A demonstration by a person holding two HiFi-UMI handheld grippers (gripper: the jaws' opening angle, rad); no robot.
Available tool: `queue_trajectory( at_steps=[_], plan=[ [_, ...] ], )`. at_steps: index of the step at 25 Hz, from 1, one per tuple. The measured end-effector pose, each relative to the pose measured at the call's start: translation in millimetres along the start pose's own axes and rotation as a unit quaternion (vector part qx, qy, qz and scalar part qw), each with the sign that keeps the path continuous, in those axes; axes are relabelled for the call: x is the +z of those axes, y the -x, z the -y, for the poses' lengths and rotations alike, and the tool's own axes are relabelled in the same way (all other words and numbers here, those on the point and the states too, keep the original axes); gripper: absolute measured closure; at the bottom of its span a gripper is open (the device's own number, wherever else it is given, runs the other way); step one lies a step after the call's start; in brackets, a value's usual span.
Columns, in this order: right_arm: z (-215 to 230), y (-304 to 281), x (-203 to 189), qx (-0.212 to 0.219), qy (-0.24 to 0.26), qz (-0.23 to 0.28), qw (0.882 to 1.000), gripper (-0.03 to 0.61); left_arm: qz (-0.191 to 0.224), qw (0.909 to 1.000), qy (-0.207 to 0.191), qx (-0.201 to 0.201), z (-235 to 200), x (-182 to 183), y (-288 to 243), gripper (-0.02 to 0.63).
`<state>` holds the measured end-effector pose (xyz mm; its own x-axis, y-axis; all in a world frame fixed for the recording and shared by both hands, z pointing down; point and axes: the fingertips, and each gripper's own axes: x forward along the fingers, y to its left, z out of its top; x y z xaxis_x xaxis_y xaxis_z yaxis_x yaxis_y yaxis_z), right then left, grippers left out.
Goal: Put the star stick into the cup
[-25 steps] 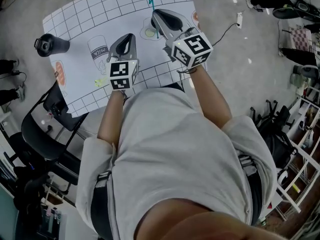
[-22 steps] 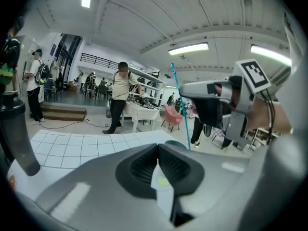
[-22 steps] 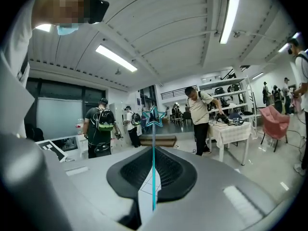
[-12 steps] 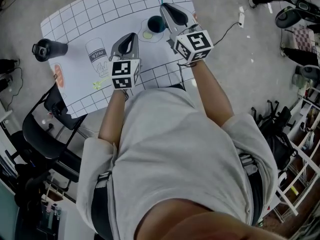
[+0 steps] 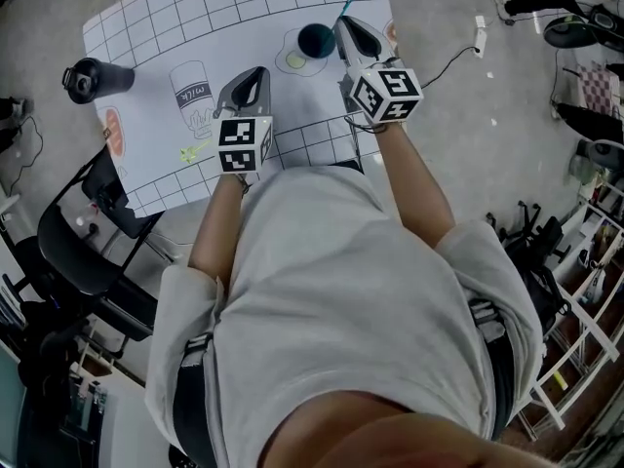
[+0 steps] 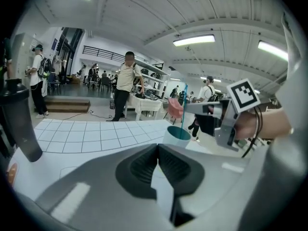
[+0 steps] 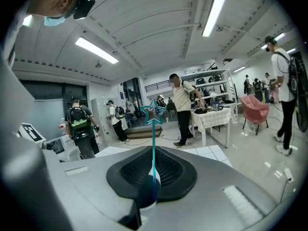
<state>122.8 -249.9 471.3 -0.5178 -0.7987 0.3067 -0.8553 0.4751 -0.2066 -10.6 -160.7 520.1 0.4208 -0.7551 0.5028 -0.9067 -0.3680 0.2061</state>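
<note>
Down toward the cup [image 5: 316, 39] the right tongs [image 5: 353, 29] have swung in a second, head view shows, clamped on the star stick [image 5: 349, 3], cup just left of their tips. Left tongs [image 6: 158, 153], pinched shut and empty, face the gridded mat [image 6: 86, 134], the stick's foot at the cup's mouth beyond. Right tongs' view: star above the pads, busy hall behind; lowering plumb before release looks wisest.
</note>
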Motion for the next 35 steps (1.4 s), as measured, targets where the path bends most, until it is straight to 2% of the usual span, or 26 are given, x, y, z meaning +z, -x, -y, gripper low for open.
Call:
queue_trajectory(
  at_steps=[3,8,11,14,16,18,20,22,24,27,29,32,35],
  plan=[
    [10.1,-5.1,-17.2,-0.016,-0.031,-0.026,0.999,0.563,-0.003,1.0,0.0,0.0,0.0,-3.4,1.5,0.609],
    [10.4,-9.3,-32.7,-0.02,-0.026,-0.059,0.998,0.555,-0.005,1.0,0.0,-0.002,0.8,-7.3,4.8,0.609],
    [8.3,-10.2,-39.3,-0.017,-0.022,-0.085,0.996,0.464,-0.007,1.0,0.004,-0.002,0.3,-11.7,7.5,0.609],
    [4.7,-2.2,-33.2,-0.024,-0.001,-0.086,0.996,0.447,-0.009,0.9999,0.009,-0.001,-0.9,-17.3,12.7,0.609],
    [-5.5,6.7,-24.0,-0.023,0.024,-0.077,0.996,0.461,-0.008,0.9999,0.012,0.0,-3.5,-21.0,17.9,0.609],
    [-24.5,13.5,-14.1,-0.009,0.059,-0.063,0.996,0.514,-0.008,0.9998,0.015,0.003,-8.1,-25.7,24.3,0.609],
    [-50.9,15.5,-6.4,0.021,0.101,-0.049,0.993,0.578,-0.009,0.9997,0.019,0.01,-14.8,-31.9,31.9,0.609],
    [-82.8,12.6,-5.7,0.068,0.15,-0.05,0.985,0.578,-0.008,0.9993,0.027,0.023,-23.6,-39.5,42.4,0.609],
    [-118.3,7.1,-12.4,0.124,0.199,-0.065,0.97,0.578,-0.008,0.9984,0.039,0.041,-35.4,-48.2,56.0,0.609],
    [-172.4,-0.8,-34.0,0.215,0.255,-0.102,0.937,0.578,-0.008,0.9955,0.059,0.074,-56.5,-62.7,78.2,0.609],
    [-204.9,-4.1,-56.1,0.267,0.291,-0.136,0.909,0.578,-0.007,0.9923,0.072,0.1,-70.6,-72.8,94.5,0.609],
    [-246.8,-6.4,-93.7,0.337,0.348,-0.186,0.855,0.578,-0.006,0.9843,0.097,0.147,-91.1,-89.4,120.8,0.609],
    [-278.8,-1.8,-125.6,0.382,0.383,-0.222,0.811,0.578,-0.006,0.9772,0.116,0.178,-106.9,-106.5,145.1,0.609]
  ],
)
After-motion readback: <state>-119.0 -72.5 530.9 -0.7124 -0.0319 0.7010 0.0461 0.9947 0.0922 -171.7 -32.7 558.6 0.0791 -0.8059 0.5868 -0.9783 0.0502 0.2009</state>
